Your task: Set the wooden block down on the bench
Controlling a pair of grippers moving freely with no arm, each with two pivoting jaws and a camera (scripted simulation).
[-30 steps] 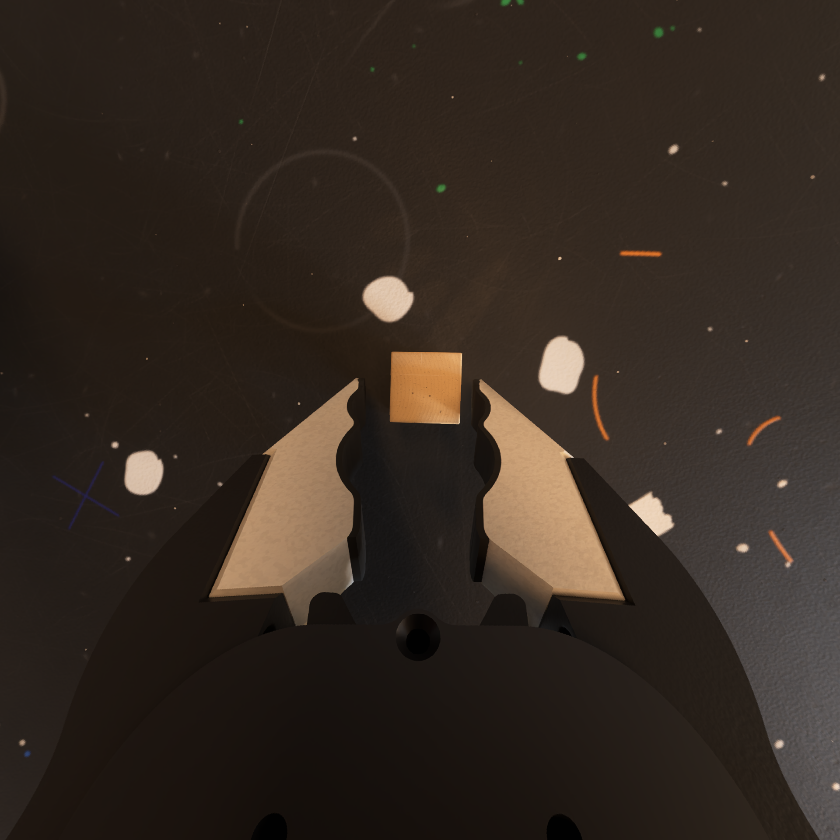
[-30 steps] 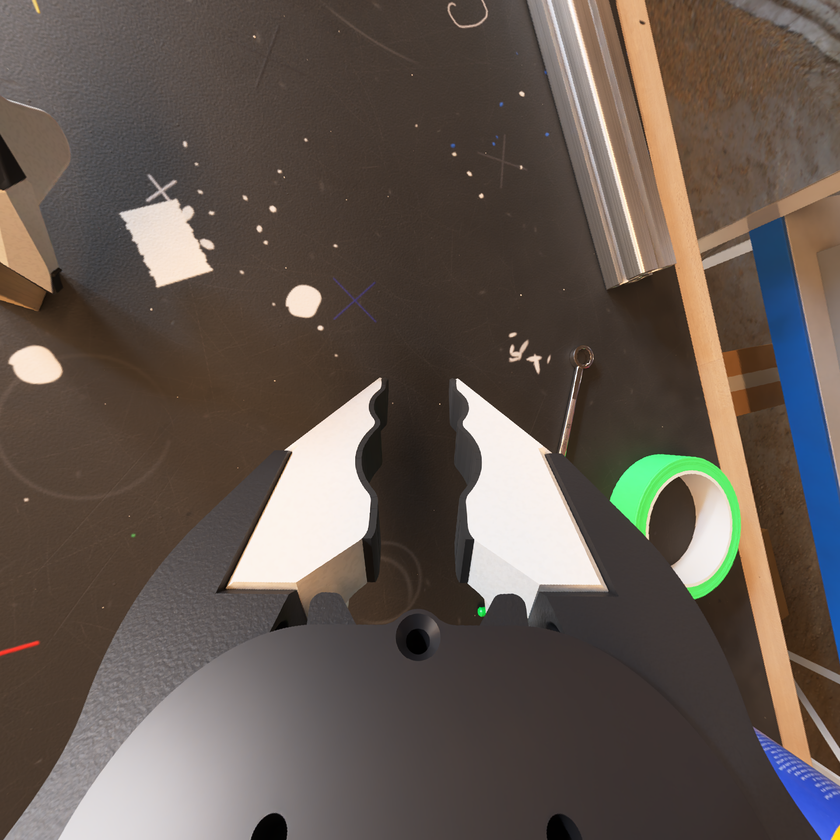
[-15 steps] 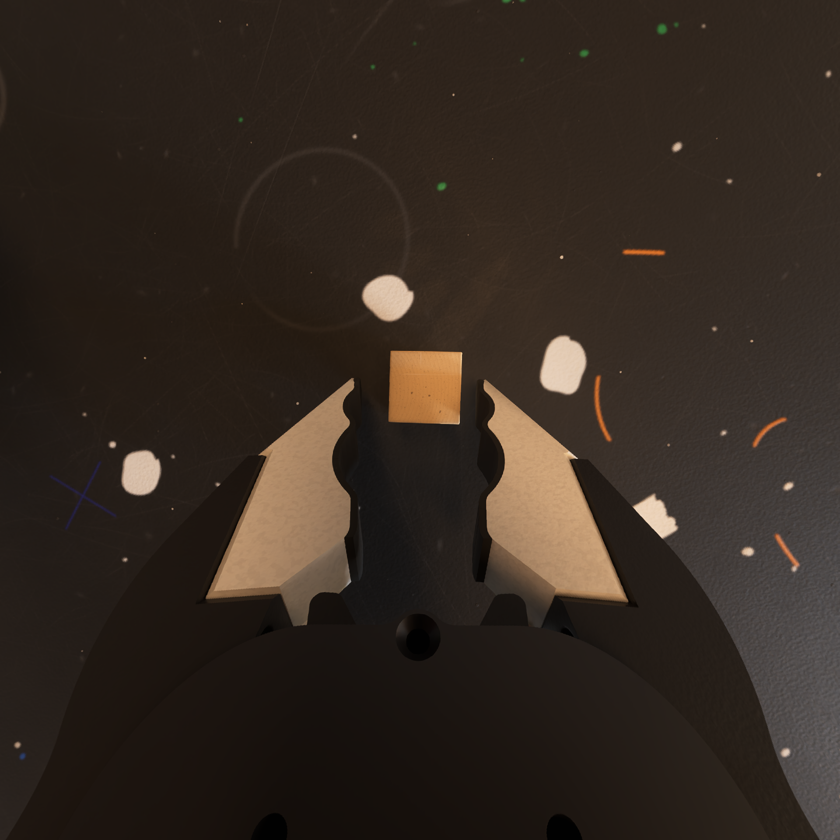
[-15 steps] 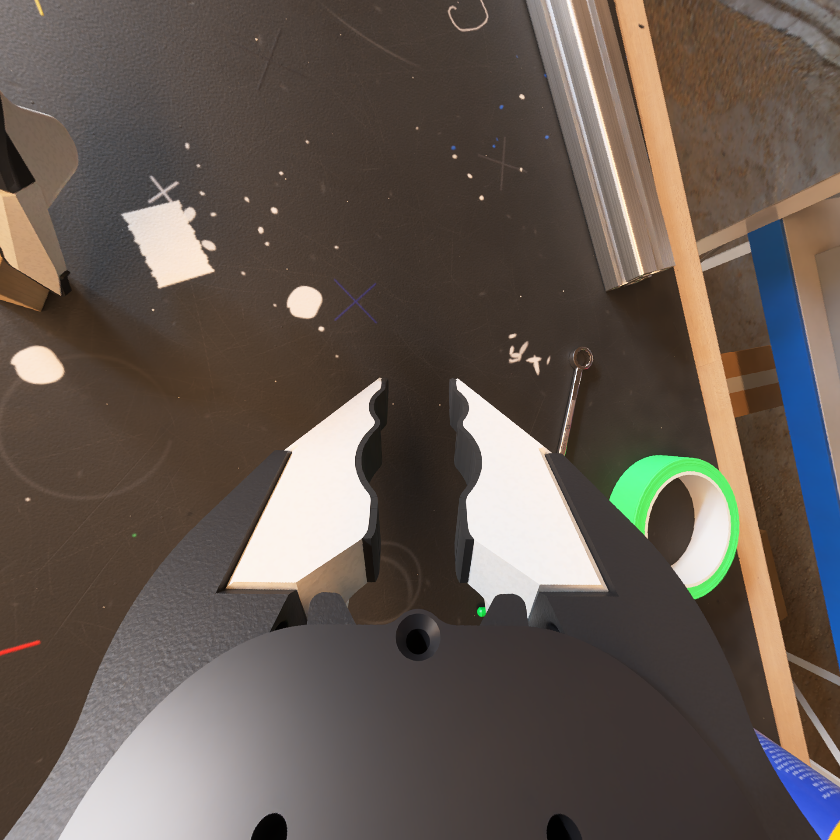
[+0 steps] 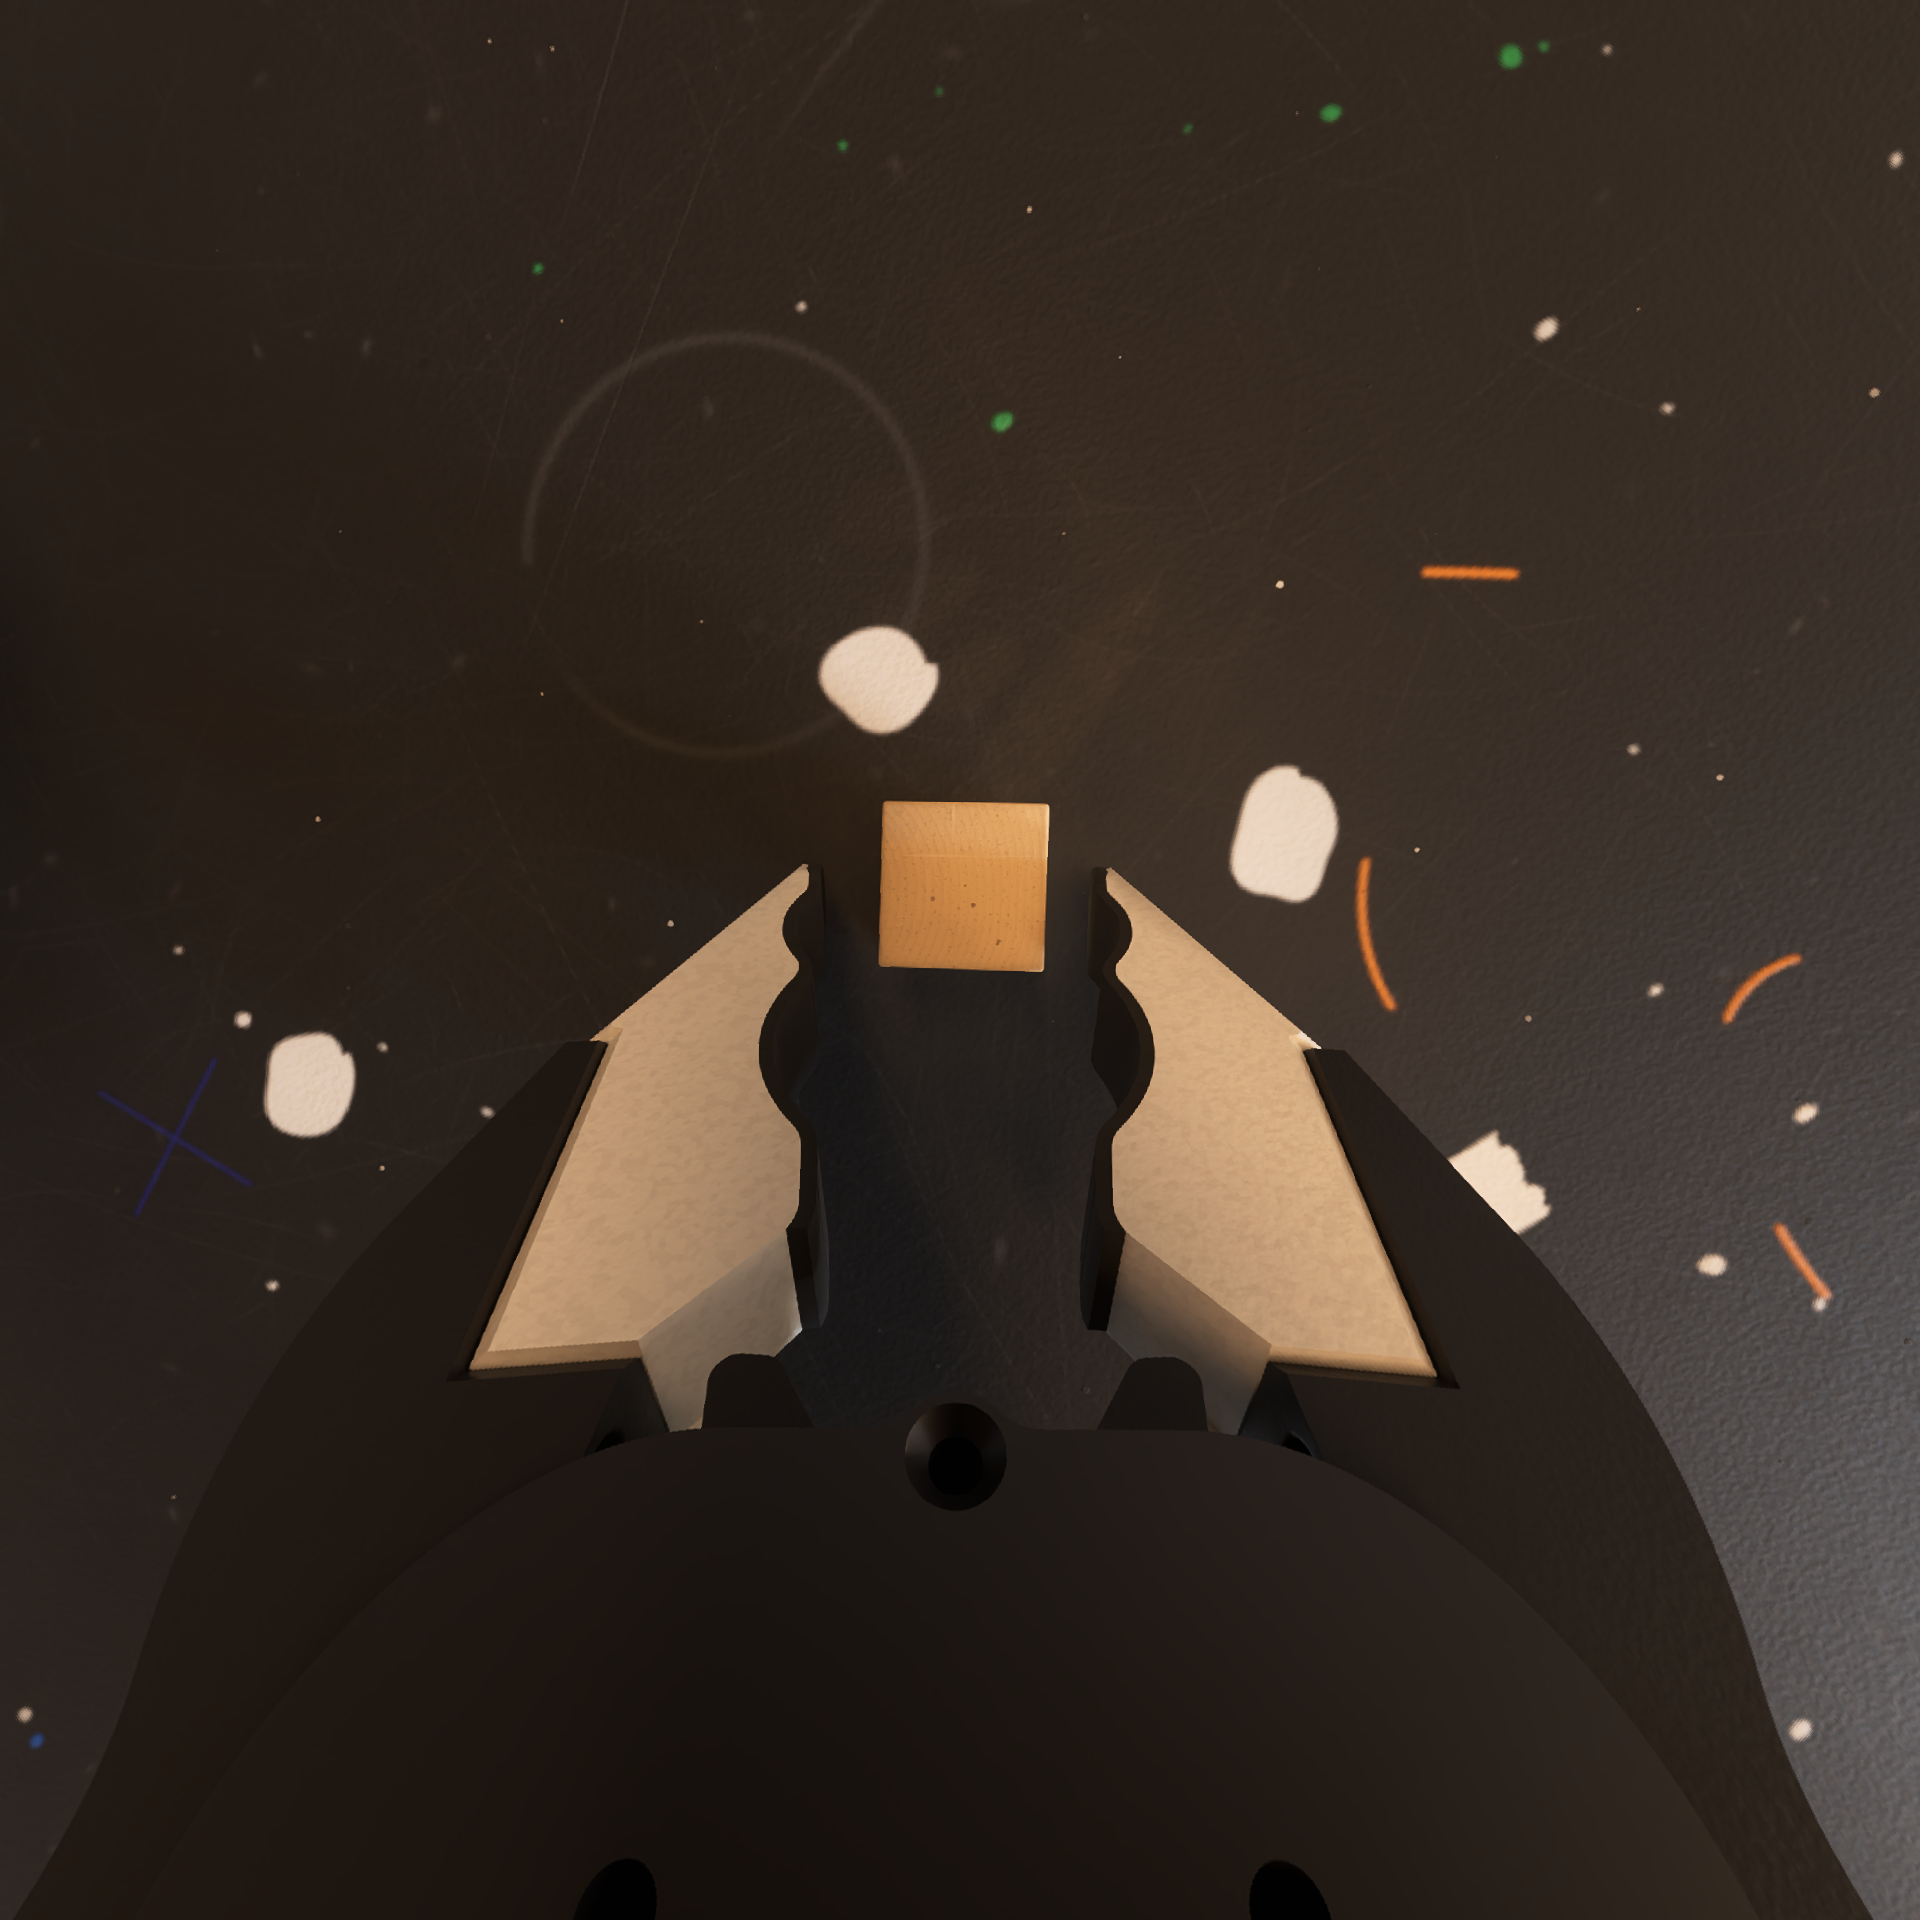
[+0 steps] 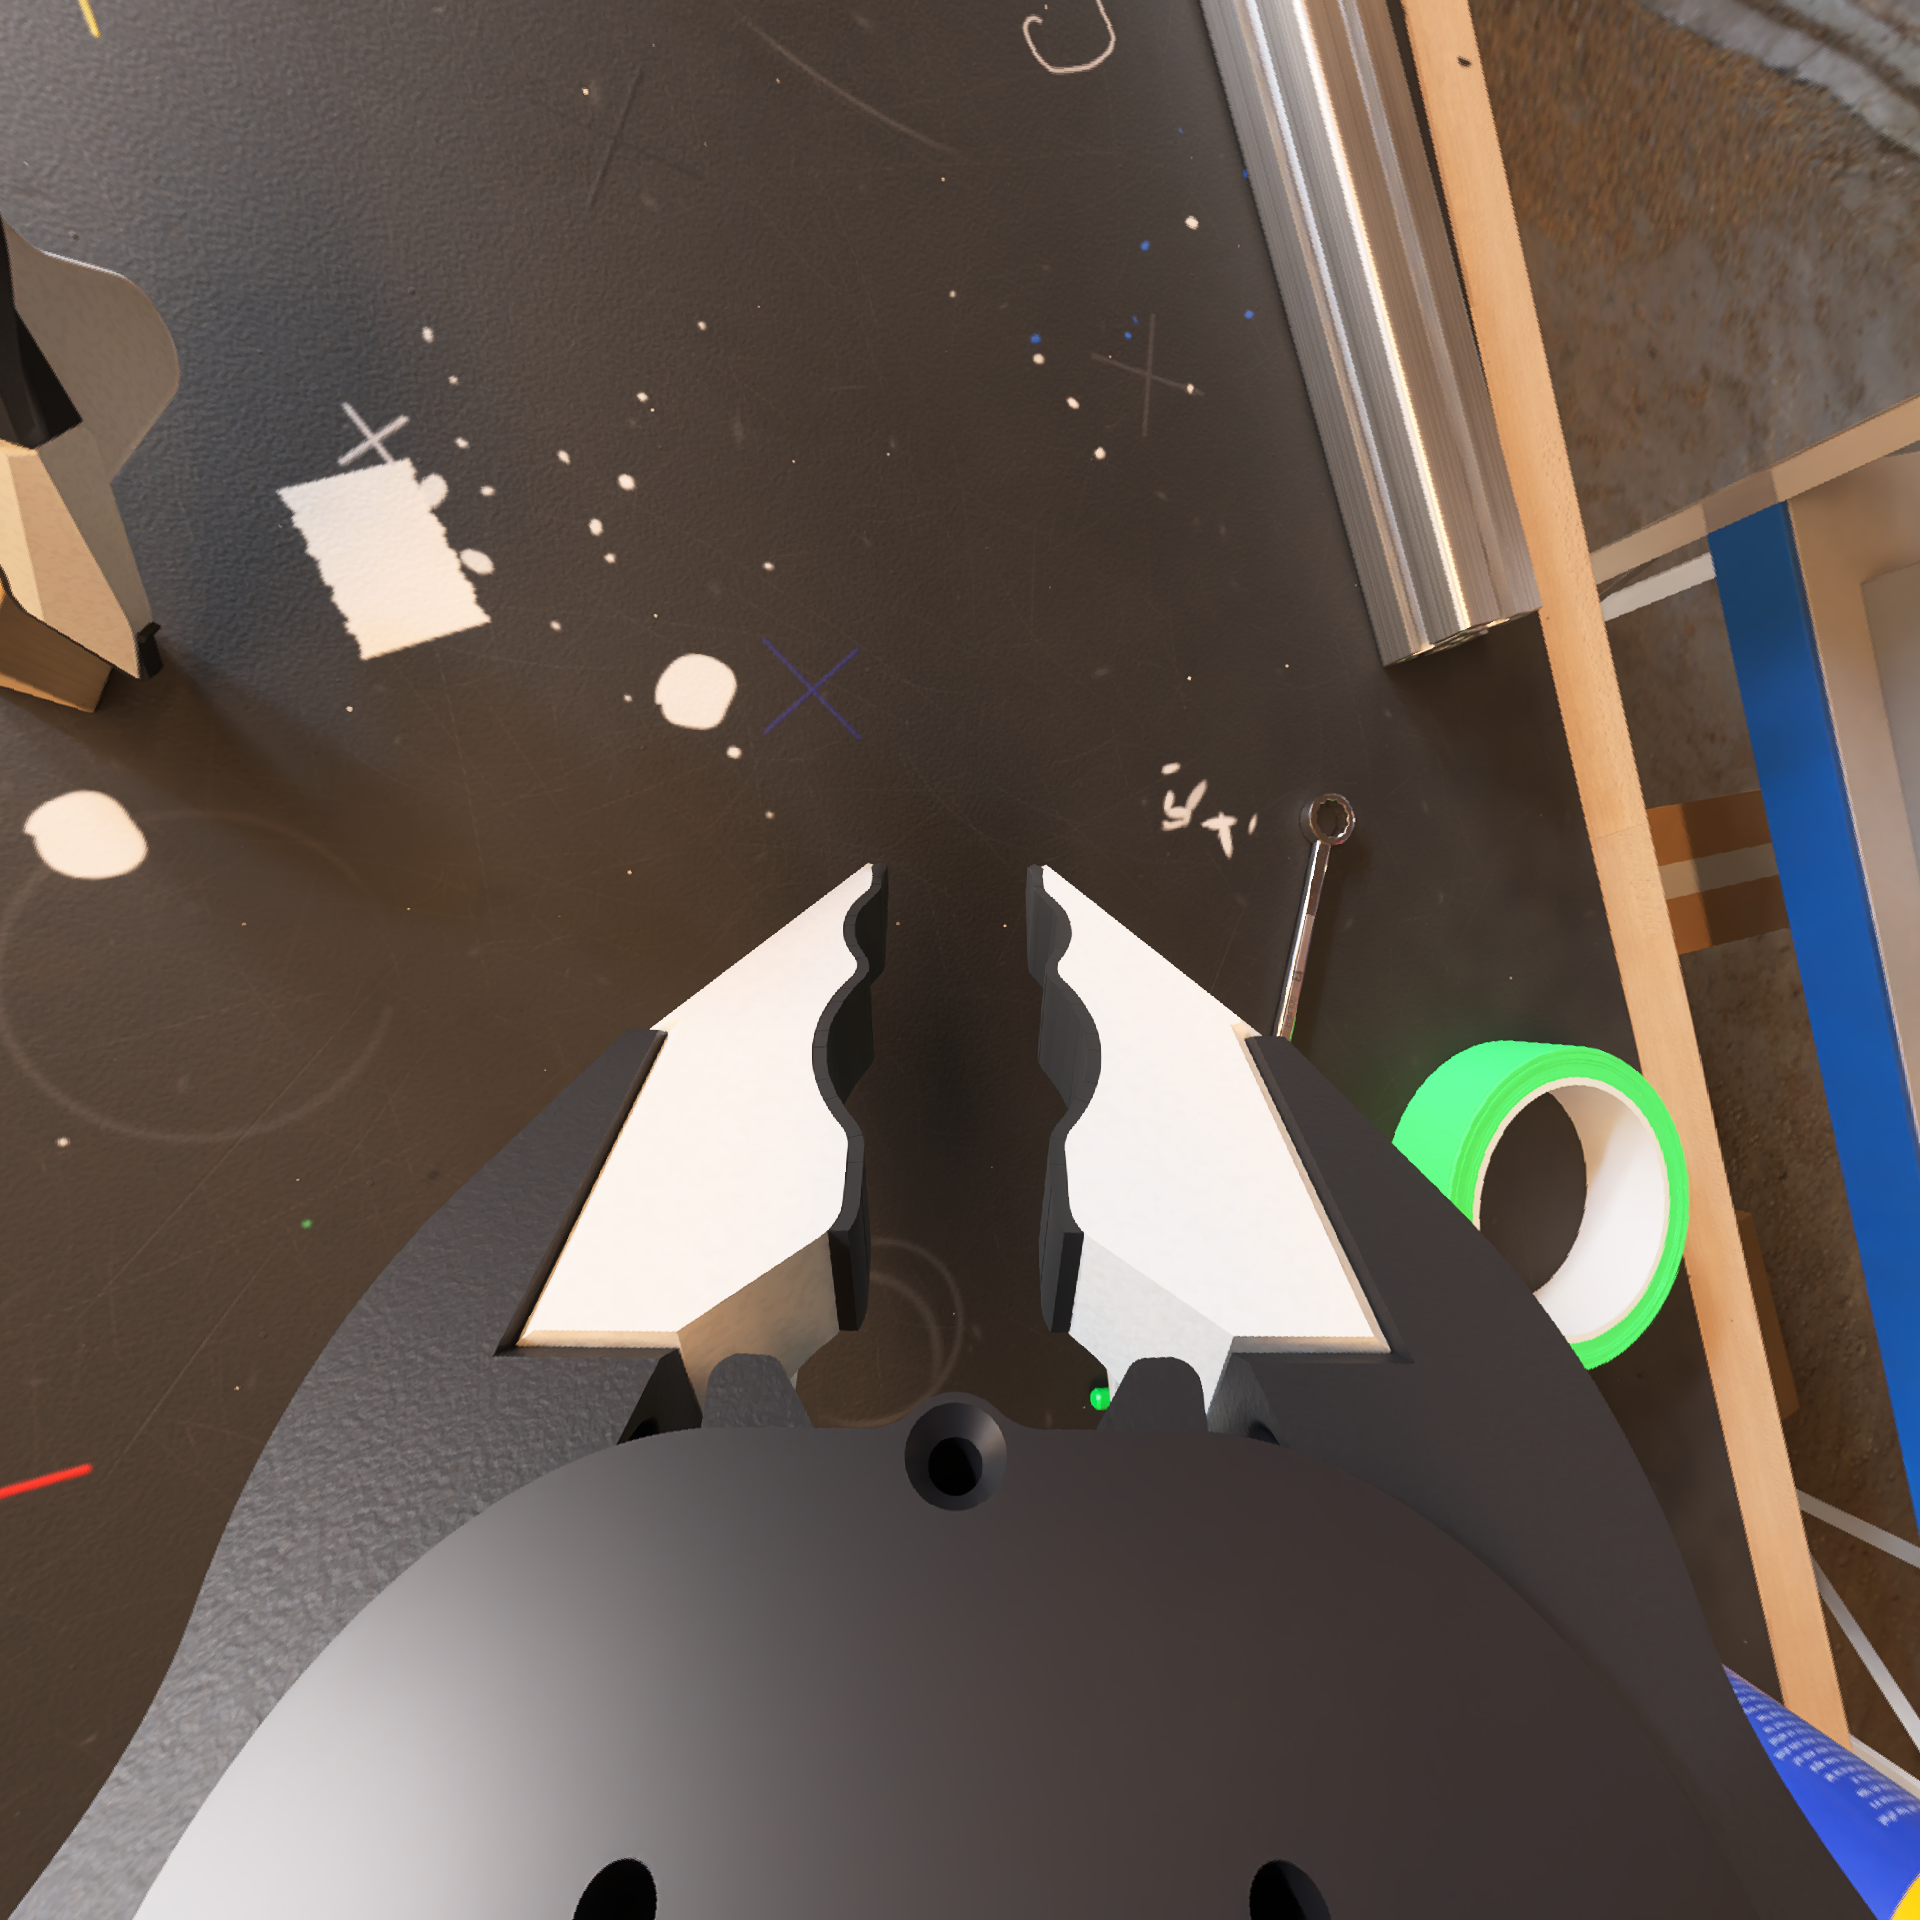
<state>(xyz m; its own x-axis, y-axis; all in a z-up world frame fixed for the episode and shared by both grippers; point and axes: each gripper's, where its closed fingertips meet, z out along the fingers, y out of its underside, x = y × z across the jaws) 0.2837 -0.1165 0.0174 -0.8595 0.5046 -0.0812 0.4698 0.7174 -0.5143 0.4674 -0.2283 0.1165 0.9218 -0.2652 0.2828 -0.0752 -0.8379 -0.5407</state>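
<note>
The small wooden block sits on the dark, paint-speckled bench, seen in the left wrist view. My left gripper is open, its fingertips on either side of the block with a narrow gap on each side, touching neither. My right gripper is open and empty above the bench, well to the right. The left gripper also shows at the left edge of the right wrist view; the block is hidden there.
A ribbed aluminium bar lies along the bench's wooden right edge. A small ring spanner and a green tape roll lie just right of my right gripper. A blue frame stands beyond the edge.
My left gripper's jaws have spread a little wider, away from the block's sides. The block has stayed in place. My right gripper has not moved.
</note>
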